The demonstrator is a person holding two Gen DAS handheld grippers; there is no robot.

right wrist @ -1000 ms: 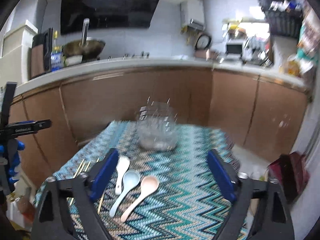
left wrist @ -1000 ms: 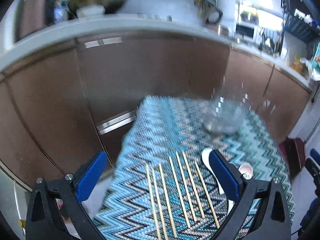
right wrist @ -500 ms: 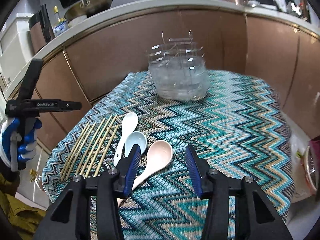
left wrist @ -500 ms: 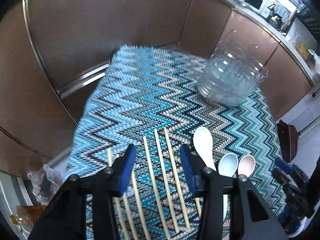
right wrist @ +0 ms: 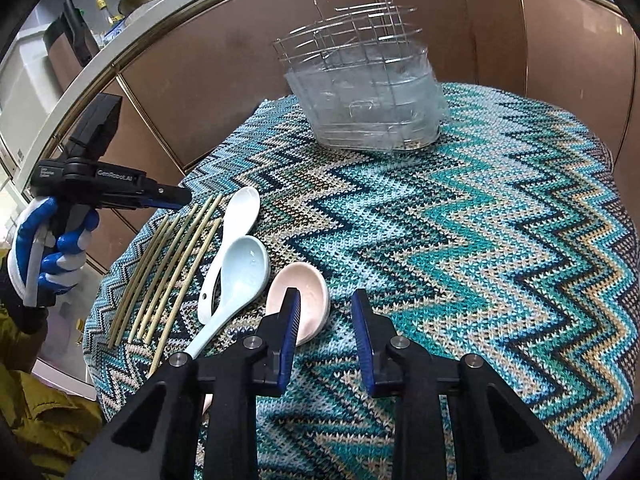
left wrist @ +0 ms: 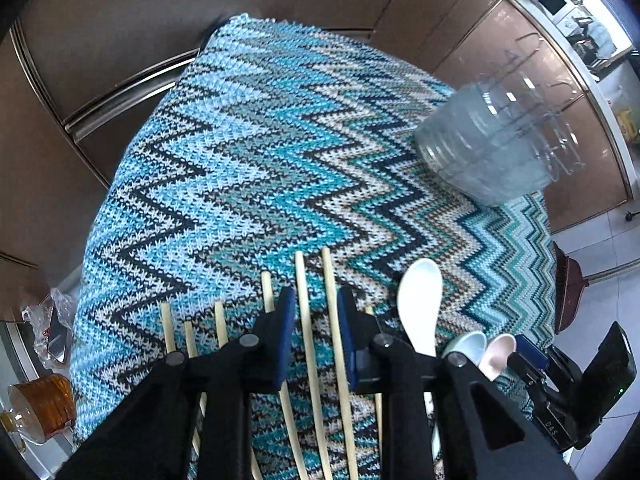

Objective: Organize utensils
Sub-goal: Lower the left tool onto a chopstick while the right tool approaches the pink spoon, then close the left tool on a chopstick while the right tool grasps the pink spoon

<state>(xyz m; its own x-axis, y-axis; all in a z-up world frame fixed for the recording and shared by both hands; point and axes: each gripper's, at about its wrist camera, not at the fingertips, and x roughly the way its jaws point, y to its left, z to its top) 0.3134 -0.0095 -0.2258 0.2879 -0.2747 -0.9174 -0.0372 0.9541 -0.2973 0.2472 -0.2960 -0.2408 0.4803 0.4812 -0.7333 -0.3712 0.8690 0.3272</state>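
Cloth (right wrist: pixel 460 240): zigzag knit in blue, teal, black and cream; covers the whole table top; brown cabinet fronts behind it.
Holder (right wrist: pixel 368 92): wire rack inside a clear tub, upright on the cloth at 12 o'clock in the right view, at 2 o'clock in the left view; well apart from both claws; I cannot tell whether anything lies in it.
Chopsticks (right wrist: pixel 168 272): pale sticks lying flat side by side on the cloth, at 9 o'clock in the right view; their far ends fan slightly apart.
White spoon (right wrist: pixel 240 216): flat on the cloth, just right of the sticks, bowl toward the holder.
Blue spoon (right wrist: pixel 240 272): bowl up, lying across the white spoon's handle and touching it.
Pink spoon (right wrist: pixel 300 300): bowl up, just right of the blue spoon; handle hidden under the right claw.
Left gripper (left wrist: pixel 316 336): points steeply down over the sticks; jaws have just been closing and now stand narrowly apart, with two sticks showing in the gap; pads not pressing them as far as I can see; whether the tips touch the cloth I cannot tell.
Right gripper (right wrist: pixel 326 336): low over the cloth at 6 o'clock; jaws have just been closing, a gap remains; the left pad overlaps the pink bowl's right side, bare cloth shows between the pads; nothing clamped.
Glove (right wrist: pixel 40 248): blue and white, on the hand gripping the left tool's handle, at 9 o'clock.
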